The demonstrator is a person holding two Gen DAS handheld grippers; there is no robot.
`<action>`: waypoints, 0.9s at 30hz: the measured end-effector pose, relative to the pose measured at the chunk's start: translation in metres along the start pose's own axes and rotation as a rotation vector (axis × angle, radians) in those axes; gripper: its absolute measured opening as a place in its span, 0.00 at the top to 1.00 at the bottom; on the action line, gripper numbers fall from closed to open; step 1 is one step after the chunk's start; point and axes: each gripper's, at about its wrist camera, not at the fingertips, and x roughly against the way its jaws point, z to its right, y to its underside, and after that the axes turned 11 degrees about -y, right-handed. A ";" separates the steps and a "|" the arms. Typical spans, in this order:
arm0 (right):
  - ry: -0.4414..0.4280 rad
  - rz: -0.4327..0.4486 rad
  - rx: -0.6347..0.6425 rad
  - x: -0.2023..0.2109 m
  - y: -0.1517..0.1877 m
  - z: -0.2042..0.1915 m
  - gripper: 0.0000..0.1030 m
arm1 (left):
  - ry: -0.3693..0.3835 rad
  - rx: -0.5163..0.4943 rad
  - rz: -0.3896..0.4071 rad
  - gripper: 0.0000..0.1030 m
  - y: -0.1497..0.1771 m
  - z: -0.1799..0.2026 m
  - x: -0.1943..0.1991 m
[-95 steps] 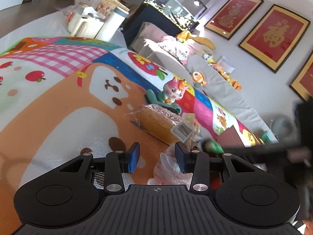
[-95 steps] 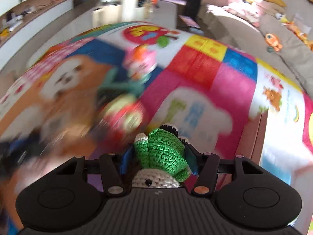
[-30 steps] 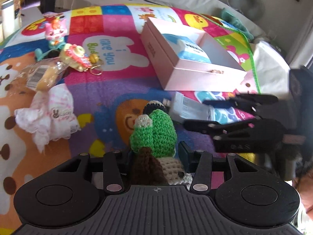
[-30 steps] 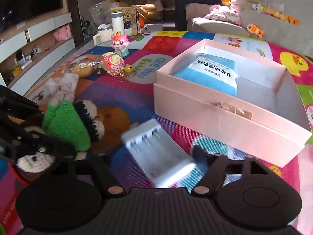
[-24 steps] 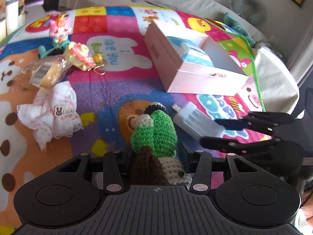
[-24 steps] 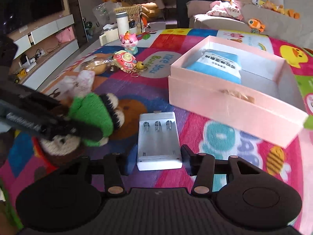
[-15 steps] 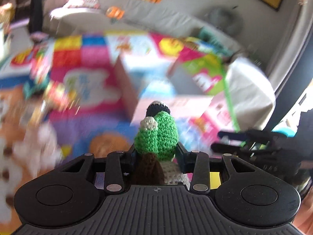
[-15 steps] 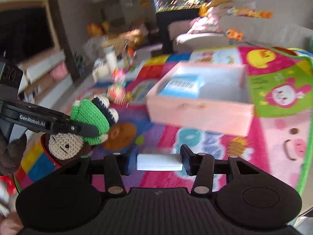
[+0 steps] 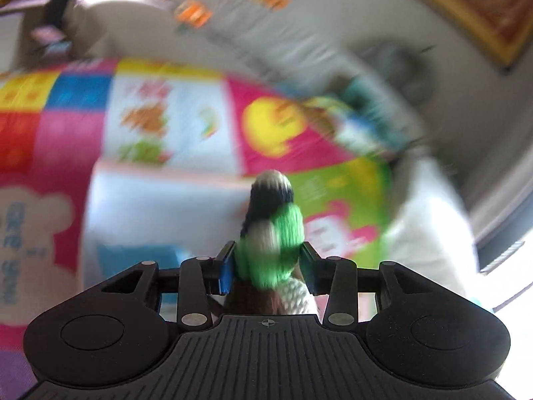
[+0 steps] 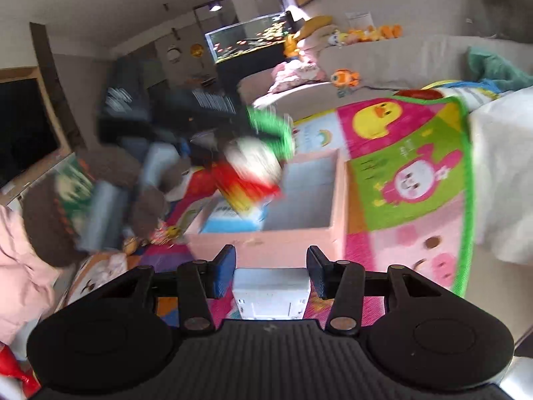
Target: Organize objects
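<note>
Here the left gripper (image 9: 266, 268) is clamped on a crocheted doll (image 9: 271, 233) — green, white and dark wool — carried in the air above the pink box (image 10: 299, 243); in the right wrist view the same doll (image 10: 256, 163) blurs over the box's open top. The right gripper (image 10: 271, 271) pinches a white battery case (image 10: 271, 288), its jaws having just closed onto it, raised just short of the box's near wall. A blue packet (image 10: 233, 215) lies inside the box. Around it spreads the bright patchwork play mat (image 10: 413, 173) — beyond, a grey sofa (image 10: 399, 56) with plush toys.
</note>
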 end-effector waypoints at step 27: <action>0.155 -0.031 -0.045 -0.098 -0.054 0.029 0.49 | -0.238 -0.029 0.393 0.58 0.112 -0.170 0.157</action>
